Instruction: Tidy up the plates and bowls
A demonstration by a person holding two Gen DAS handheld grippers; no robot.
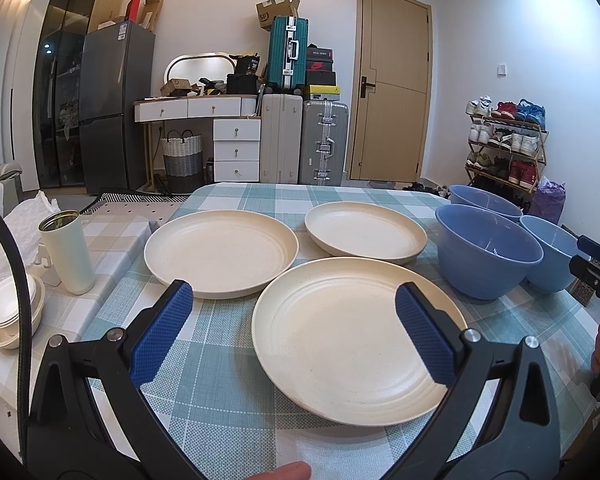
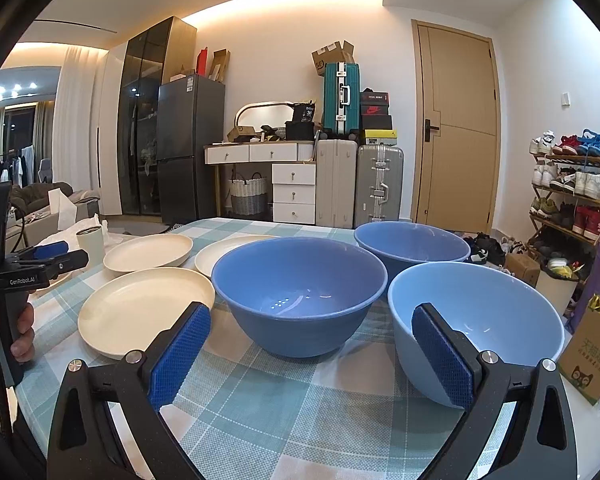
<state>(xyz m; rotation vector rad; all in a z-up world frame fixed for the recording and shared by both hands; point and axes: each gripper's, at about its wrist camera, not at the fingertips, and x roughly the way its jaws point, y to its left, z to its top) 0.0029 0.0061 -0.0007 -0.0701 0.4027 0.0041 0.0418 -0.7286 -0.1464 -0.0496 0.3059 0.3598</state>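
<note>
Three cream plates lie apart on the checked tablecloth: a near plate (image 1: 340, 340), a left plate (image 1: 220, 252) and a far plate (image 1: 364, 230). Three blue bowls stand to their right: a middle bowl (image 2: 300, 292), a far bowl (image 2: 412, 246) and a paler near bowl (image 2: 484, 320). My left gripper (image 1: 294, 300) is open and empty, its right finger over the near plate's right side. My right gripper (image 2: 310, 322) is open and empty, in front of the middle bowl, its right finger in front of the pale bowl's left wall.
A white tumbler (image 1: 66, 252) and stacked small white bowls (image 1: 10, 312) sit at the table's left. A cardboard box (image 2: 592, 356) stands at the right edge. The right gripper shows at the right edge of the left wrist view (image 1: 596, 276). Suitcases, drawers and a shoe rack lie beyond.
</note>
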